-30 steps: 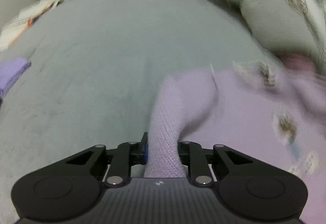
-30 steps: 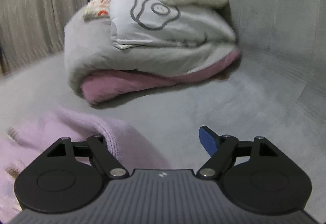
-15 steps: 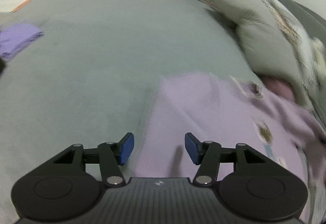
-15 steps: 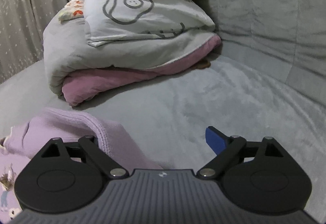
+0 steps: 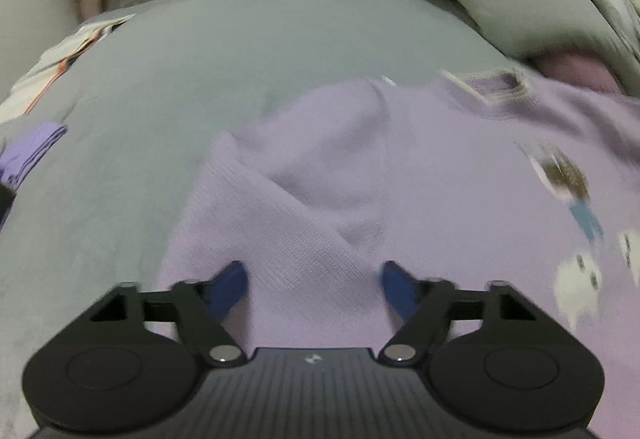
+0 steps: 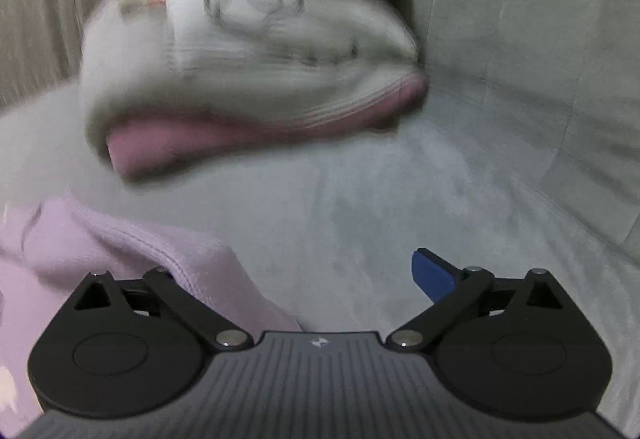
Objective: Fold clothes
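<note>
Left wrist view: the left gripper (image 5: 314,279) has its blue pads apart and closing over a folded sleeve of the lilac knitted sweater (image 5: 400,179), which sprawls toward twelve o'clock on the grey bed cover (image 5: 240,51). The right gripper (image 6: 300,279) is opening, sweater edge at nine o'clock by its hidden pad. A shallow pinch could catch one layer and undo the fold.

Lilac sweater (image 5: 460,199) (small cartoon prints), grey bedspread (image 5: 240,51), pink-lined grey quilt (image 6: 248,79), blue-tipped tongs (image 5: 314,285)
</note>
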A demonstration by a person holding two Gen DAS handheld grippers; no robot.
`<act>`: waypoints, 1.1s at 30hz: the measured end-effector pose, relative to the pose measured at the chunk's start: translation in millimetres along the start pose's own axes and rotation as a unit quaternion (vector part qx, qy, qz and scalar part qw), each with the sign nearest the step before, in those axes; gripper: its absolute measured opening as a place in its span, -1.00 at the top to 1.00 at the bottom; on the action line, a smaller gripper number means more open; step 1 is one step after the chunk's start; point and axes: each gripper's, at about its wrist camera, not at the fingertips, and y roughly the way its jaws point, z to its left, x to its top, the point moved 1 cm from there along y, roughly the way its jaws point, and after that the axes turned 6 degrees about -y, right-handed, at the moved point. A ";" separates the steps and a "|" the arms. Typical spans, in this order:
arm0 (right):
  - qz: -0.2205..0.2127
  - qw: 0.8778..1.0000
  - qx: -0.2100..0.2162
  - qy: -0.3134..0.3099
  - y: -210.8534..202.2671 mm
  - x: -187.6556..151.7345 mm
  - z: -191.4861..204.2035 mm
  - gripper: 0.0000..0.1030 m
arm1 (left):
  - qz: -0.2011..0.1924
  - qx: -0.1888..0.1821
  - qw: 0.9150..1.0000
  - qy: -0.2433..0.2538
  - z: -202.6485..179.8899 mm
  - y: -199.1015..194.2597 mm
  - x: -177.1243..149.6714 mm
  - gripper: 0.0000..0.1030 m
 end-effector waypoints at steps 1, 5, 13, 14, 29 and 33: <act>-0.013 1.000 -0.004 0.004 -5.0 2.6 -2.7 -1.00 | -0.002 0.002 0.999 -0.034 15.8 0.9 10.1 -0.01; 0.024 0.977 0.117 0.174 18.7 -12.3 -41.7 -1.00 | -0.013 0.008 0.996 -0.092 64.3 -11.5 20.9 0.04; -0.031 0.963 -0.015 0.268 -14.6 -17.9 -84.3 -1.00 | -0.024 -0.026 0.998 -0.051 85.5 -48.7 -7.7 -0.03; -0.018 0.961 0.011 0.276 -10.0 -18.2 -79.4 -1.00 | -0.030 -0.038 0.999 0.004 62.5 -60.6 -19.3 -0.21; 0.101 0.975 -0.049 -0.190 10.4 -28.7 48.8 -1.00 | -0.120 -0.001 0.943 0.310 -64.1 -84.6 -112.2 -0.61; 0.099 0.968 -0.022 -0.231 -9.7 -39.8 48.9 -1.00 | -0.138 -0.037 0.933 0.330 -83.8 -90.7 -119.4 -0.61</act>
